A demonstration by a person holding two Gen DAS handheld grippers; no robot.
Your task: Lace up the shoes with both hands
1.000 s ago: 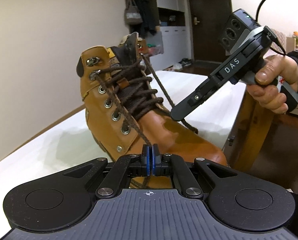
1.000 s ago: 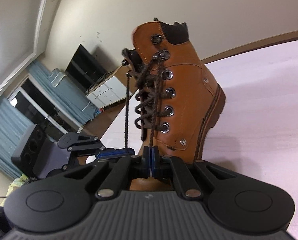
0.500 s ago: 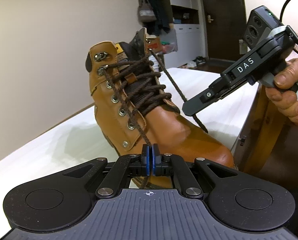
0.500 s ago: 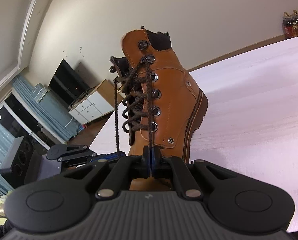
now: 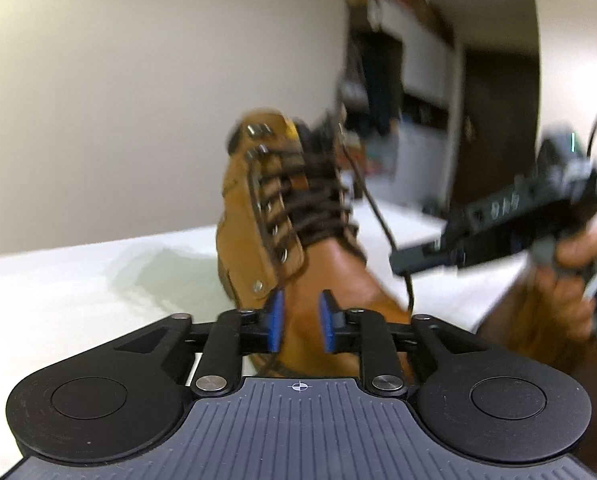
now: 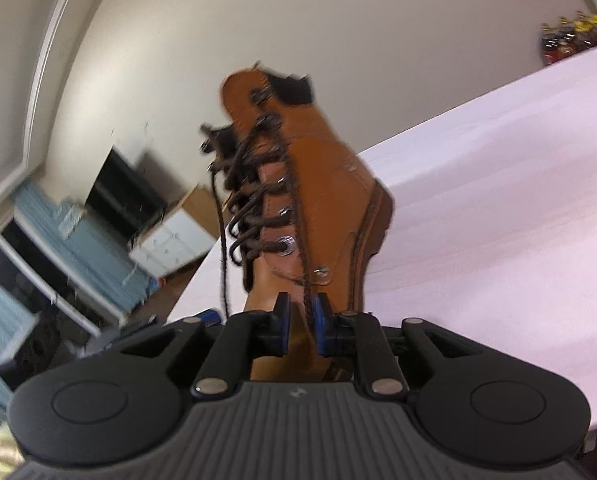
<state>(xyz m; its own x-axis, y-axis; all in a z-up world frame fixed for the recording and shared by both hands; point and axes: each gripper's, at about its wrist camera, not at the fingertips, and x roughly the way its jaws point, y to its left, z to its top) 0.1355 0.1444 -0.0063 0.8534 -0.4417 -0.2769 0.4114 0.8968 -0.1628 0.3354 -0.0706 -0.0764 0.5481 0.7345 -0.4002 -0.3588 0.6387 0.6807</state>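
Tan boot stands on the white tabletop, dark laces crossed up its front. Left gripper fingers have just been opening, now apart with nothing between them. Right gripper fingers also just opening, apart, a lace end running loose through the gap by the right pad; frames blurred.

Even indoor light, fairly bright; both views motion-blurred, worst beyond the fingers: boot & laces smeared; gripper bodies nearest the lens sharp; fisheye bends walls, dark corner vignette; soft sheen on toe leather.
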